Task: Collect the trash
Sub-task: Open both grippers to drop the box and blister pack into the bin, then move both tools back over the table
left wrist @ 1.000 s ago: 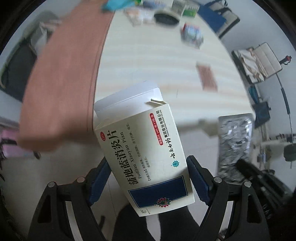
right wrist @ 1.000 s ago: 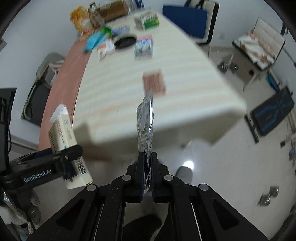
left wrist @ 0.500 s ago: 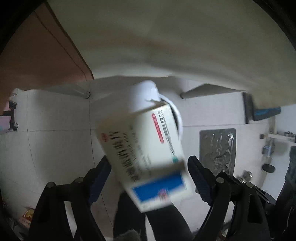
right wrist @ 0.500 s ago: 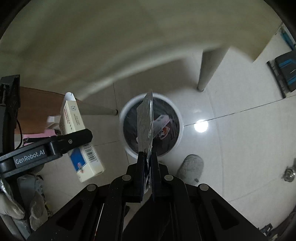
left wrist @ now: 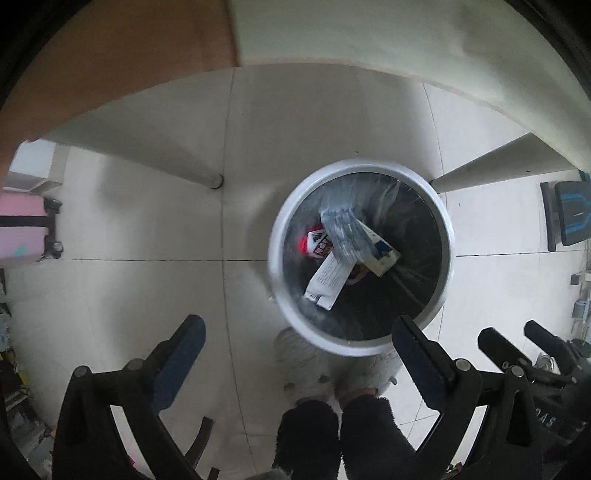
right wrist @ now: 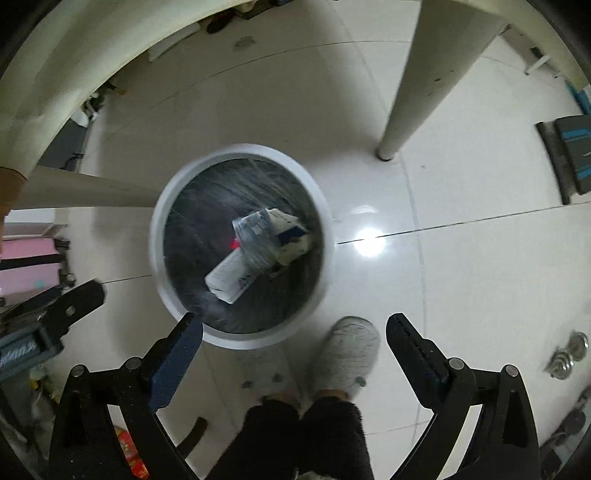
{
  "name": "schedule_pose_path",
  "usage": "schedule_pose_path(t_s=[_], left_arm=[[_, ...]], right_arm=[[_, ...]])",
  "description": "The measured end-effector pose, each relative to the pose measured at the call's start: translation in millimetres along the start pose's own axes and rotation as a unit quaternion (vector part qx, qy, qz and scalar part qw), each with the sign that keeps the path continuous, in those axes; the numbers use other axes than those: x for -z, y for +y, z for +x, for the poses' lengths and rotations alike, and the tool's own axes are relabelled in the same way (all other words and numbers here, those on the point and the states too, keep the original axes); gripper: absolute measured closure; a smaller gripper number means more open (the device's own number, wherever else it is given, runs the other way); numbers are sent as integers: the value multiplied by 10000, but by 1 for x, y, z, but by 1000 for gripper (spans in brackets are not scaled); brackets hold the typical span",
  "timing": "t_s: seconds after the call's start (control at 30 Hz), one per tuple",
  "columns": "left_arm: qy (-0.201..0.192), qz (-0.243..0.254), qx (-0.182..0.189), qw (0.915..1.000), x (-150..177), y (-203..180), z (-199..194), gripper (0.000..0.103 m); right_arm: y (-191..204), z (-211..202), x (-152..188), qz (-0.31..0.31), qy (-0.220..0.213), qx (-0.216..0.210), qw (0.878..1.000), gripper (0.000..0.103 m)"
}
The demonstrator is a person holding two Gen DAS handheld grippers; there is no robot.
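Looking straight down from both wrist cameras onto a round white-rimmed waste bin (left wrist: 360, 254) with a dark liner, standing on pale floor tiles (left wrist: 147, 229) beneath the worktop (left wrist: 369, 33). Left gripper (left wrist: 299, 354) held above the near edge of the bin, jaws spread wide, nothing between them. Right gripper (right wrist: 295, 350) likewise held above the near rim, jaws spread wide and empty; its left finger (right wrist: 177, 362) overlapping the bin's near rim in the right wrist view.

Inside the bin: medicine box (left wrist: 380, 254) with a blue panel, lying tilted toward the right side of the pile. Silver blister pack (left wrist: 343, 232) resting across the box and partly covering it. White carton (left wrist: 327, 282) lying slantwise below the blister pack, one end toward the near-left wall. Red-and-white wrapper (left wrist: 316, 243) just left of the blister pack, partly hidden beneath it. Same items confirmed in the right wrist view: medicine box (right wrist: 290, 232), blister pack (right wrist: 256, 240), white carton (right wrist: 231, 280).

Worktop leg (right wrist: 410, 92) standing on the floor far-right of the bin, apart from it. Grey slipper (right wrist: 347, 354) on the tiles just near-right of the bin. Pink suitcase (left wrist: 24, 229) at the far left edge of the floor.
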State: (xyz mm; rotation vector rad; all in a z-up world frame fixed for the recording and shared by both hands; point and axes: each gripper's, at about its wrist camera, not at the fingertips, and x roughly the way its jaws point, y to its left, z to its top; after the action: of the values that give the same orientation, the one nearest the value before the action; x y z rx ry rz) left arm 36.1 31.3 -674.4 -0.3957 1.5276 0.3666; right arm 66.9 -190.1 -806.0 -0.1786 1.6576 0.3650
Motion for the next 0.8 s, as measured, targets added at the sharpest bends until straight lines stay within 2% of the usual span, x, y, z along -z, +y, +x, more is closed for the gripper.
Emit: schedule_pose_path(t_s=[0.2,0.53,0.8], left_arm=[[-60,-17,-188,9998,14,6,-33,0],[-114,-77,-81,9999,37,13,-91,0],[-151,-48,-65,9999,50,7,-159,0]], right_arm=[[18,-34,-3,-78,-52,252,9996,0],[32,-112,14,-100,-293,371,9988,0],[45,-201,27,-82,-428,326,9985,0]])
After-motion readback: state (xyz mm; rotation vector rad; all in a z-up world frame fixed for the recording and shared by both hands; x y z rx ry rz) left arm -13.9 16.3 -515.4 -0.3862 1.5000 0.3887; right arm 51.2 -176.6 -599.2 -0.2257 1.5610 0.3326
